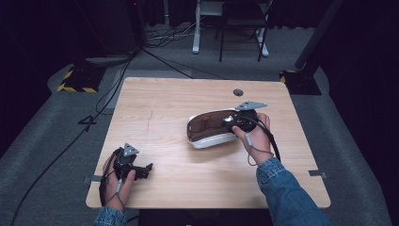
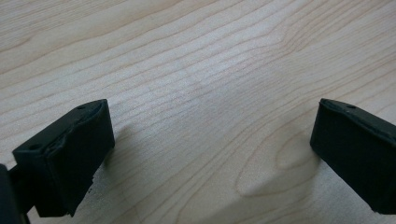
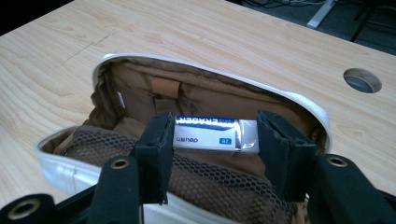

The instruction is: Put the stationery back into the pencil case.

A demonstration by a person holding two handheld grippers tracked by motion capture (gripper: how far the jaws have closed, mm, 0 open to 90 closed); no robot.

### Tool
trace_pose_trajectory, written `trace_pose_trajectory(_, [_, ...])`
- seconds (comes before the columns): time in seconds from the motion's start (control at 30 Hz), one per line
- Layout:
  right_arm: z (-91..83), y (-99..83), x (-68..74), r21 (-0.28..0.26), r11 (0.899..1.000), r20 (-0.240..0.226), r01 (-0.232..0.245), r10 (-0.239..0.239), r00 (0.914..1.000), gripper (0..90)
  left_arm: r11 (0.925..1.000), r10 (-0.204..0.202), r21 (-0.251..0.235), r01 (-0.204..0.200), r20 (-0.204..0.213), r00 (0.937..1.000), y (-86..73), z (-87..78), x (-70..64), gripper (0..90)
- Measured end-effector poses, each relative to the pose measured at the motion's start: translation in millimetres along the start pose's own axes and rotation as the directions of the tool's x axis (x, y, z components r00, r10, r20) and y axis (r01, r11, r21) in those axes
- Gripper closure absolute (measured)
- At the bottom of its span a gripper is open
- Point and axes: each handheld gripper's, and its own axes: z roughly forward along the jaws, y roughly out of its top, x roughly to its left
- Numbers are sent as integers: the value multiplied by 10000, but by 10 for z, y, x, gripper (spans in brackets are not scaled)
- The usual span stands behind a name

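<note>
An open white pencil case (image 1: pixel 207 136) with brown lining lies right of the table's middle. In the right gripper view its white rim (image 3: pixel 299 99) curves round the far side and a mesh pocket (image 3: pixel 210 186) lines the near side. My right gripper (image 1: pixel 230 121) (image 3: pixel 215 140) hangs in the case's opening, shut on a white eraser (image 3: pixel 210 133) with a blue sleeve, gripped end to end. My left gripper (image 1: pixel 147 168) (image 2: pixel 210 144) rests low over bare wood at the table's front left corner, jaws wide apart with nothing between them.
The wooden table (image 1: pixel 160 99) has a round cable hole (image 1: pixel 238 92) (image 3: pixel 362 80) at the back right, beyond the case. On the floor behind are cables (image 1: pixel 164 35), a stand base with yellow-black stripes (image 1: pixel 75 82) and chair and desk legs (image 1: pixel 226 33).
</note>
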Motion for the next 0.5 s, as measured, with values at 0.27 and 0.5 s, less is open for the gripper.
trace_pose_trajectory(0.27, [188, 35, -16, 534, 9985, 82, -142, 137, 9999, 486, 10000, 61, 8, -61, -15, 10000, 4, 2, 2, 2])
trace_pose_trajectory(0.5, [322, 35, 28, 944, 9955, 95, -111, 103, 9999, 485, 10000, 46, 18, -46, 15, 10000, 6, 4, 0, 2])
